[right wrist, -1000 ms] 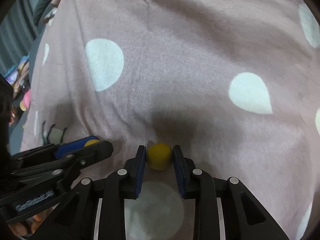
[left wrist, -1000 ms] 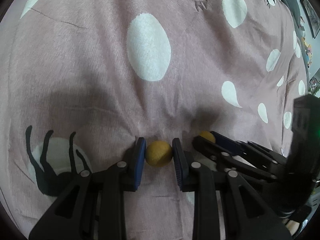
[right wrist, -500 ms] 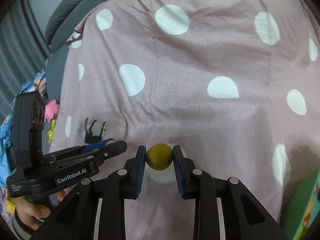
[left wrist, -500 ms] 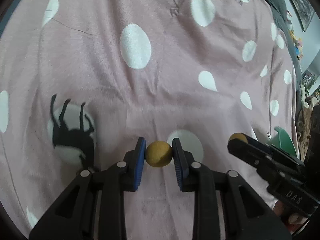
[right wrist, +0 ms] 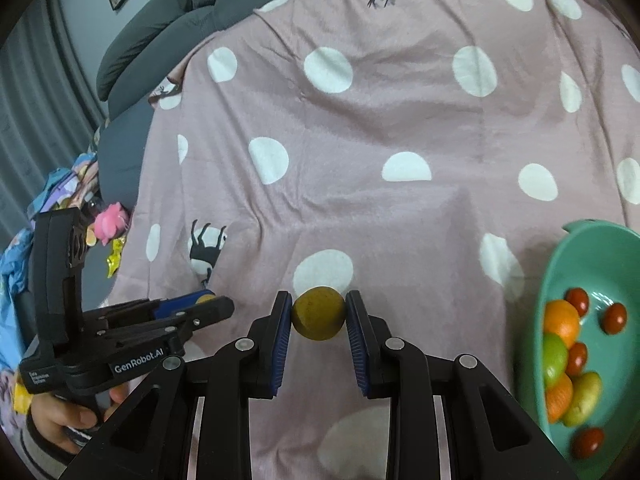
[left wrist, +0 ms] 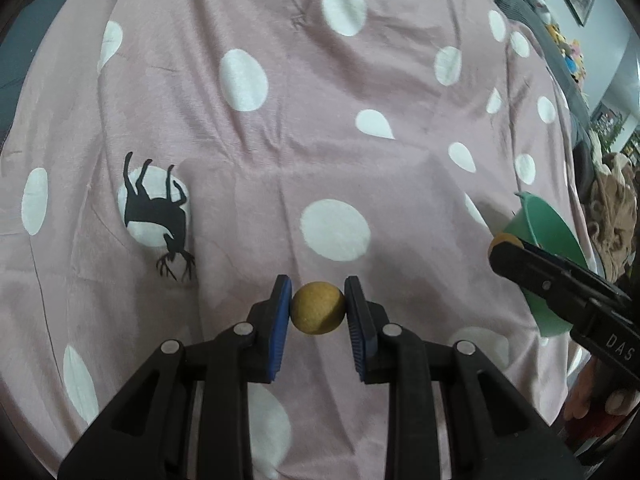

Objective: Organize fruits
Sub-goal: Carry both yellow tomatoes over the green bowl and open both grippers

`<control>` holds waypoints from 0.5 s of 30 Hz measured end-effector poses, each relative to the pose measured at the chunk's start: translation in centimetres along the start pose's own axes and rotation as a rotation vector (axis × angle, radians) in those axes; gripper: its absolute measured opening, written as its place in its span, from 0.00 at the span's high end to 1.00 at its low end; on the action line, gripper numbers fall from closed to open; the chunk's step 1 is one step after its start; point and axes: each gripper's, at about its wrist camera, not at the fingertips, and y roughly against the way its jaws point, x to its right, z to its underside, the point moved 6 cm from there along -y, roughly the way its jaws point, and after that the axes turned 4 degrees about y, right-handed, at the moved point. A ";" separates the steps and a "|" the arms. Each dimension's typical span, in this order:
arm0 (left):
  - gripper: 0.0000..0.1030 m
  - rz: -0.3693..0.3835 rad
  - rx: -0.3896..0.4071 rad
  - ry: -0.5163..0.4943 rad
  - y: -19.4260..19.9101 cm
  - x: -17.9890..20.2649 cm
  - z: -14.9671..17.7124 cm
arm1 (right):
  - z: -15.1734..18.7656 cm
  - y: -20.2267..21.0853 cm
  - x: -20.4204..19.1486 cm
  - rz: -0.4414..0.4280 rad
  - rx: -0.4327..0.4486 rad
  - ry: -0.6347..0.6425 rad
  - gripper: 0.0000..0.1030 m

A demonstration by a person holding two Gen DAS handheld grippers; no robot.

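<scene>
Biggest thing here is the pink polka-dot blanket spread over the whole bed, white spots everywhere plus a few black deer prints. Grey pillows are piled at the far end.

Next down in size: the teal bowl sitting on the blanket off to my right. It's already got a decent haul in it, a couple of oranges, something green, a yellowish piece and several small red fruits. So I'd say sorting is well underway.

Then my two grabbers, both up off the blanket. My right gripper is clamped on a round yellow-brown fruit, pads pressed on both sides, hovering just left of the bowl. My left gripper is clenched on its own yellow ball fruit, further from the bowl, with the right one between it and the bowl.

What's left, as far as I can tell: carry these two over and drop them in the bowl, right one first since it's nearest. I don't see any loose fruit lying on the blanket, so these might be the last pair, but the edges of the bed are out of view, so no promises.
</scene>
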 end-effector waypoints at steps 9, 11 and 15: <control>0.74 0.029 0.001 -0.038 1.2 2.8 1.2 | 1.0 2.5 0.1 -0.004 0.031 -0.016 0.72; 0.74 0.030 0.002 -0.044 1.4 3.1 1.4 | 1.1 2.8 0.0 -0.009 0.034 -0.017 0.72; 0.74 0.035 0.002 -0.051 1.8 3.6 1.7 | 1.2 3.6 -0.4 -0.021 0.048 -0.013 0.72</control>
